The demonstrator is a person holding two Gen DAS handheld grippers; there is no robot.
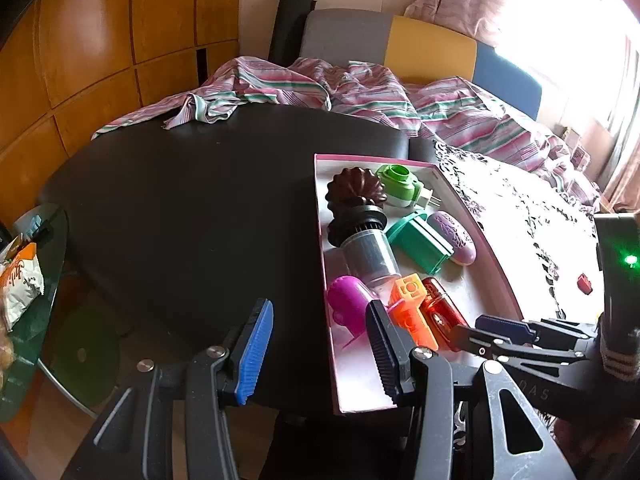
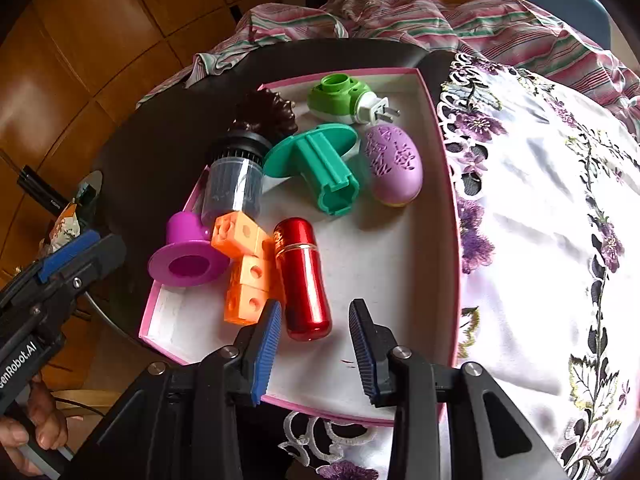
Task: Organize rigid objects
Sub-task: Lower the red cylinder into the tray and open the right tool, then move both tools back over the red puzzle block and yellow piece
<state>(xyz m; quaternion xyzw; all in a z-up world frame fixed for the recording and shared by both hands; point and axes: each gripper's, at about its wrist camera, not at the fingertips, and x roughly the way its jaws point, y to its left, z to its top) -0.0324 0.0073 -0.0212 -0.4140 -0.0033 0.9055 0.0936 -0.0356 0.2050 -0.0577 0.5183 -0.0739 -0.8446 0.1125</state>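
Observation:
A pink-rimmed white tray (image 2: 400, 280) (image 1: 476, 288) holds several rigid objects: a red metal cylinder (image 2: 304, 276) (image 1: 440, 308), orange cube blocks (image 2: 244, 260) (image 1: 412, 308), a magenta funnel piece (image 2: 188, 256) (image 1: 348, 300), a teal holder (image 2: 320, 164) (image 1: 420, 240), a purple oval case (image 2: 394, 164) (image 1: 454, 236), a green plug-in device (image 2: 344, 96) (image 1: 400, 184) and a black-capped clear jar (image 2: 236, 176) (image 1: 364, 240). My right gripper (image 2: 314, 350) is open, empty, just in front of the red cylinder. My left gripper (image 1: 320, 350) is open, empty, at the tray's near left edge.
The tray sits on a dark round table (image 1: 192, 208) beside a white floral cloth (image 2: 540, 220). A striped garment (image 1: 360, 92) lies along the far edge. A dark fluted mould (image 1: 356, 192) is in the tray's far corner. A glass side table with a snack bag (image 1: 20, 280) stands left.

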